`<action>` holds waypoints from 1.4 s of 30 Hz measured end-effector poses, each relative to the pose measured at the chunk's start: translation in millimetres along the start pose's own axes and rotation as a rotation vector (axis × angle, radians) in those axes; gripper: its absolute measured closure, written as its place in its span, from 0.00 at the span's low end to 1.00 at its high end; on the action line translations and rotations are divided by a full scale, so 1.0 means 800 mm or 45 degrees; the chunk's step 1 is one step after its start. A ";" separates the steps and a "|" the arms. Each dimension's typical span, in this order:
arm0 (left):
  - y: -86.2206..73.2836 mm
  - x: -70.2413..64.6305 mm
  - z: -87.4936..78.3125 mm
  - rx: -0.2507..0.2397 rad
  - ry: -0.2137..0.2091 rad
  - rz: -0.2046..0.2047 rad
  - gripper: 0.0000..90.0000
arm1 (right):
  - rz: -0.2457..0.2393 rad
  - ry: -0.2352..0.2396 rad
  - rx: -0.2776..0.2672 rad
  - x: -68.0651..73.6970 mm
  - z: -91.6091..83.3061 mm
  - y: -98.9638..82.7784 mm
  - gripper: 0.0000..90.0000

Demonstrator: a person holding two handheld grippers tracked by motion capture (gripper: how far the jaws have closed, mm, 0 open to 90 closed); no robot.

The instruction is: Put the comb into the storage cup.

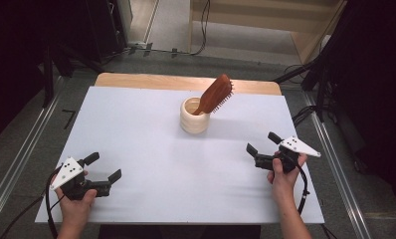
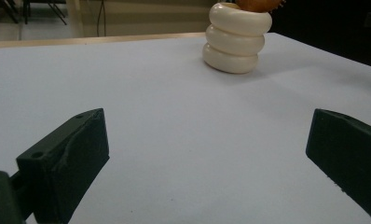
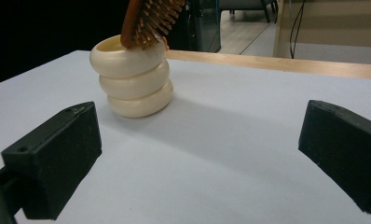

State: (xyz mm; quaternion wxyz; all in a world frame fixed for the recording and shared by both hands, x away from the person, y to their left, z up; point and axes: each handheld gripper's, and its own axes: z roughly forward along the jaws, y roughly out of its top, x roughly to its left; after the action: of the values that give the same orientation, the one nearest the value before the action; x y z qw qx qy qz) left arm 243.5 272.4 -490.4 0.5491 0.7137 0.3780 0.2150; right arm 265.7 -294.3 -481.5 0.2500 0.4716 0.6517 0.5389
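Observation:
A cream ribbed holder (image 1: 194, 115) stands upright behind the middle of the white table (image 1: 151, 149). A brown wooden hairbrush (image 1: 216, 93) leans in it, handle down, bristles facing right. My left gripper (image 1: 105, 167) rests at the near left, held by a hand, open and holding nothing. My right gripper (image 1: 262, 142) sits at the near right, also open and holding nothing. From the left gripper view the holder (image 2: 236, 38) is far ahead on the right, between the spread jaws of the left gripper (image 2: 207, 158). In the right gripper view the holder (image 3: 132, 77) and hairbrush (image 3: 148, 18) are ahead left of the right gripper (image 3: 200, 158).
The table's wooden back edge (image 1: 186, 82) shows beyond the white sheet. Cables (image 1: 305, 117) and dark stands surround the table on the floor. A wide bare stretch of white surface lies between the two grippers.

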 end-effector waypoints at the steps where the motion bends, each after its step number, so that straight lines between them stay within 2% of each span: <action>1: 0.000 0.000 0.000 -0.001 0.000 0.000 0.00 | 0.000 -0.004 0.002 0.000 -0.002 -0.002 0.00; 11: 0.000 0.000 0.000 0.000 -0.001 0.001 0.00 | -0.030 -0.018 0.012 -0.002 -0.024 -0.017 0.00; 42: 0.000 0.000 -0.001 -0.001 0.006 0.004 0.00 | -0.015 -0.090 0.022 -0.028 -0.090 -0.055 0.00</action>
State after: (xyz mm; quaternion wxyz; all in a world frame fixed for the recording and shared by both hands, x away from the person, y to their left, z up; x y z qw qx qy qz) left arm 243.1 272.9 -490.1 0.5483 0.7135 0.3781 0.2176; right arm 199.8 -346.5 -505.7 0.2717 0.4886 0.6499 0.5149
